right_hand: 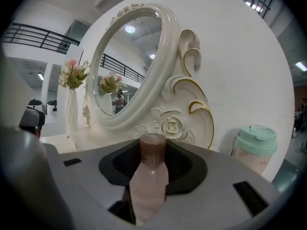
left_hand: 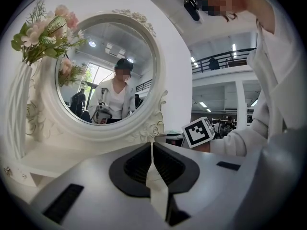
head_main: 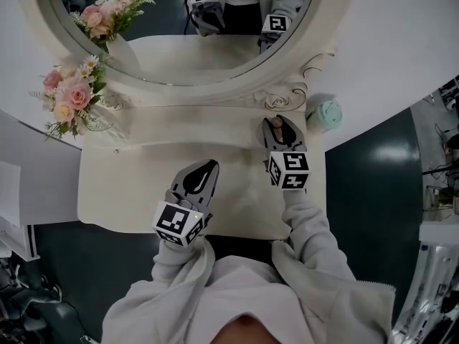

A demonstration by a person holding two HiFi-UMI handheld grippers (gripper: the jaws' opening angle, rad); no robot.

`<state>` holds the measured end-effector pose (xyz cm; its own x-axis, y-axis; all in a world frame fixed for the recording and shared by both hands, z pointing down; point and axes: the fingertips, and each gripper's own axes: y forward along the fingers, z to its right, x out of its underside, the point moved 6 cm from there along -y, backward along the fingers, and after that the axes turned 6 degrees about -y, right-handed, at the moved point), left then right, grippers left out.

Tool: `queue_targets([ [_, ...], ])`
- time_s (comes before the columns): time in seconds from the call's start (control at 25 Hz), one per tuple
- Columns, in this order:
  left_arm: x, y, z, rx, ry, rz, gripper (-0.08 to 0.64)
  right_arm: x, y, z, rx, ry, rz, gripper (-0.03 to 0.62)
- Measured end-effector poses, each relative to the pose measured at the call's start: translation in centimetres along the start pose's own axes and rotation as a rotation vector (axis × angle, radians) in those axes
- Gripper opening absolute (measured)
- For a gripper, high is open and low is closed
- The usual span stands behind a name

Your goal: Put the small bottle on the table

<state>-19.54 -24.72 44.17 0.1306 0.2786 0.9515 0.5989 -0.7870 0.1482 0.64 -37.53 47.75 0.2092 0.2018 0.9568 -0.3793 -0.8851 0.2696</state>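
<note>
Cream vanity table [head_main: 129, 185] lies beneath; right claw [head_main: 281, 130] pinches small bottle [right_hand: 149, 181]; left claw [left_hand: 152, 158] pressed together

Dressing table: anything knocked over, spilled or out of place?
Nothing stands out. The flower vase and the lidded cup stand upright, the tabletop shows no spill, and the small bottle is gripped in the right gripper.

Cream dressing table [head_main: 136, 188], oval mirror [head_main: 188, 90], pink flowers [head_main: 68, 100], mint-lidded cup [head_main: 325, 115], left gripper [head_main: 209, 168] and right gripper [head_main: 281, 125] over it
</note>
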Motion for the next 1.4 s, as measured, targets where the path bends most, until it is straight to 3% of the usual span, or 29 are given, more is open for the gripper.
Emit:
queue_targets([
  [1.2,-0.5,-0.1,-0.7,-0.016,-0.007,-0.001,0.028,-0.7,2.8,-0.6,0.027,-0.047,0.043,0.156],
  [1.4,-0.4,-0.4,-0.6,-0.018,-0.009,-0.001,0.028,-0.8,1.4,-0.1,0.052,-0.052,0.076,0.21],
])
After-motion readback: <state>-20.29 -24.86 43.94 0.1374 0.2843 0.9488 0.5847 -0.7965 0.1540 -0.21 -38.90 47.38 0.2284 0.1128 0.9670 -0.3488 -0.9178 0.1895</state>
